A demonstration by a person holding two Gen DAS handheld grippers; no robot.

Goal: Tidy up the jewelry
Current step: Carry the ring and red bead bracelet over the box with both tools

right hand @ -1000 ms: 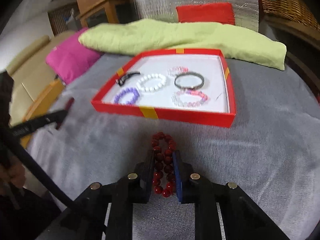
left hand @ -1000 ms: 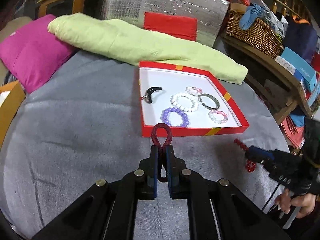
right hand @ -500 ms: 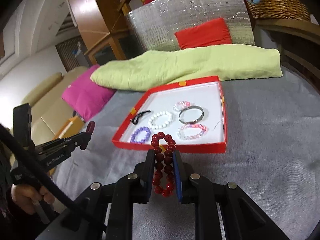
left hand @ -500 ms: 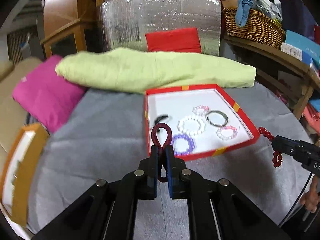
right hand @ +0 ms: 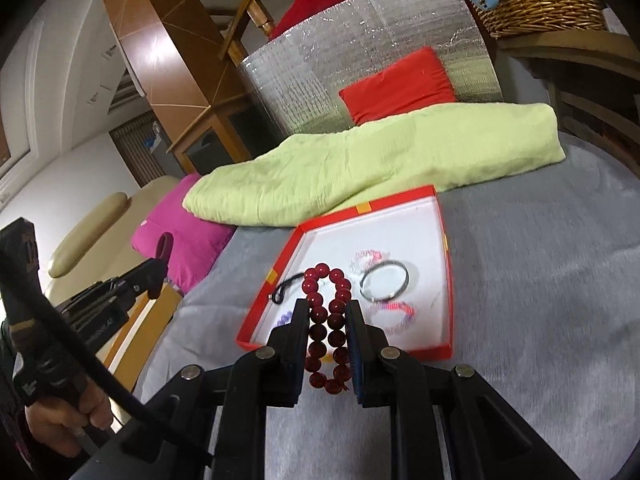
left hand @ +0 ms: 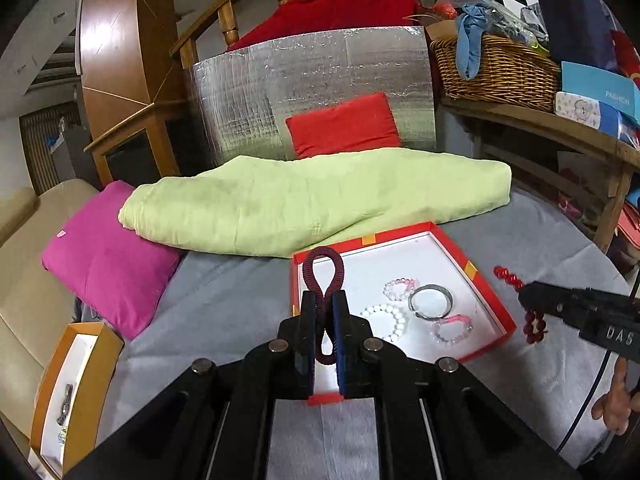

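Observation:
My left gripper (left hand: 324,300) is shut on a dark red coiled band (left hand: 322,268), pinched into a loop that stands above the fingertips. It hangs over the near left corner of the red tray (left hand: 486,292). The tray's white floor holds a white bead bracelet (left hand: 386,320), a silver bangle (left hand: 430,300) and two pink bracelets. My right gripper (right hand: 328,308) is shut on a red bead bracelet (right hand: 326,320), in the air before the tray (right hand: 448,280). A black clip (right hand: 286,284) and a purple bracelet (right hand: 285,317) lie at the tray's left side.
The tray lies on a grey cloth (left hand: 224,312). A long green cushion (left hand: 312,200) lies behind it and a magenta pillow (left hand: 108,256) to the left. An orange box (left hand: 68,392) stands at the left edge. A wicker basket (left hand: 492,68) sits on shelves to the right.
Both grippers have risen and tipped upward with their bracelets still held. The tray now sits lower in both views and more of the room behind shows.

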